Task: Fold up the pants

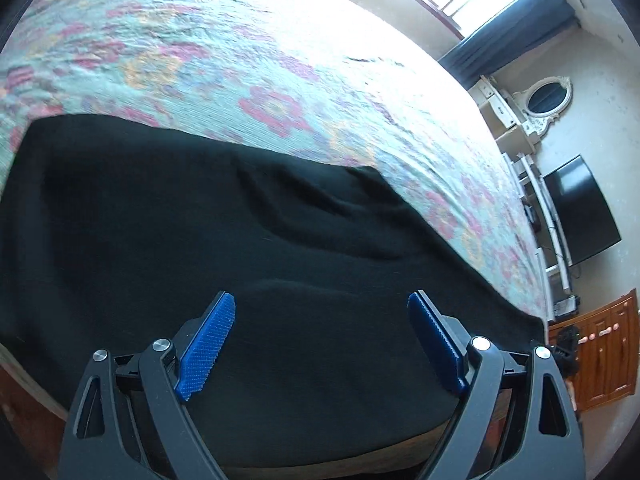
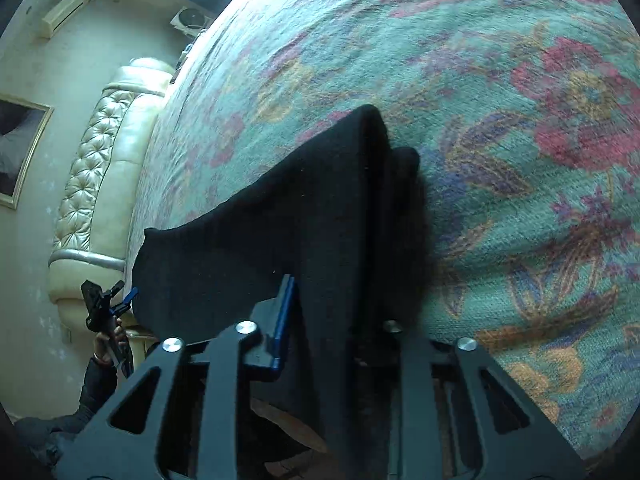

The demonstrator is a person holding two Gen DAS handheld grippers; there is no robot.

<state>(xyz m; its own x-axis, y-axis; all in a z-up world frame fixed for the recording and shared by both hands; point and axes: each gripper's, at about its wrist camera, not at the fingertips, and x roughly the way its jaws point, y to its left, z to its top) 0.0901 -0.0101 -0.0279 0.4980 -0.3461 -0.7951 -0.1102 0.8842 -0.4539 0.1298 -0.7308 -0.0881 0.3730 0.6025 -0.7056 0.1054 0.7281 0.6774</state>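
On the floral bedspread (image 1: 280,92) the black pants (image 1: 240,240) lie spread wide, their far edge running across the pink and teal pattern and their near edge hanging over the side of the bed. My left gripper (image 1: 320,332) hovers just above that dark cloth with its jaws released, the two blue pads (image 1: 206,346) standing well apart and nothing between them. From my right wrist view the pants (image 2: 320,208) rise in a lifted ridge toward a rounded peak, with a second, lower fold just beside it on the right. My right gripper (image 2: 332,320) is clenched on that cloth: the blue pad of one finger (image 2: 285,316) presses against the fabric, while the other finger is buried under the black folds and I cannot see its pad. Far off at the left of that same view I can see my left gripper (image 2: 106,304) held in a hand (image 2: 110,340) beside the bed's edge. A tufted cream headboard (image 2: 92,184) stands behind it, and from the left wrist view a dark television (image 1: 580,208) hangs on the wall near a white oval mirror (image 1: 546,98)
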